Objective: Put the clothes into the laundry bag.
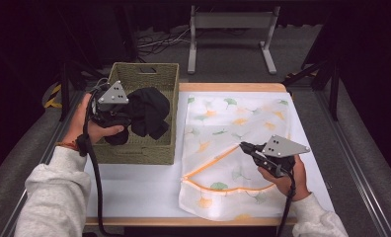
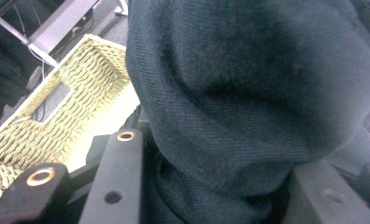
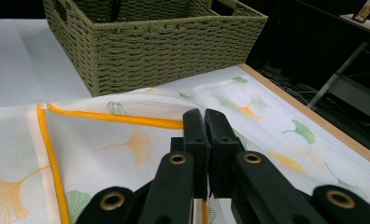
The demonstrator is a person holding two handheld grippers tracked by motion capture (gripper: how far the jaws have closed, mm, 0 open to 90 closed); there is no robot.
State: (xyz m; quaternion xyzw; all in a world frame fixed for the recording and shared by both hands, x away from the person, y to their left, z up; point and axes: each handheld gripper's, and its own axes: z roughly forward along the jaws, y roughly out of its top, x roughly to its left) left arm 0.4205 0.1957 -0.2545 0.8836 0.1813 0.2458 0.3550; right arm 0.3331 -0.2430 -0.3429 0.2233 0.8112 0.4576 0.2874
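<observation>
Black garment point(image 1: 149, 114) hung over the green wicker basket point(image 1: 159, 148), clamped in the left gripper point(image 1: 120, 116), cloth bunched between its jaws. Basket sat at 10 o'clock on the table point(image 1: 129, 192). At 3 o'clock of it lay the leaf-print mesh bag point(image 1: 233, 123); right gripper point(image 1: 244, 146) jaws were together, pinching the orange-trimmed edge point(image 3: 122, 119), lifted.

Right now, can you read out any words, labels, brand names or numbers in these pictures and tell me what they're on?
None can be read.
Black garment: plain fabric, no tag or print showing.
Woven basket: no label.
Mesh laundry bag: leaf pattern and orange trim, no writing.
Small card-like object at the top right of the right gripper view: too small and blurred to read.
</observation>
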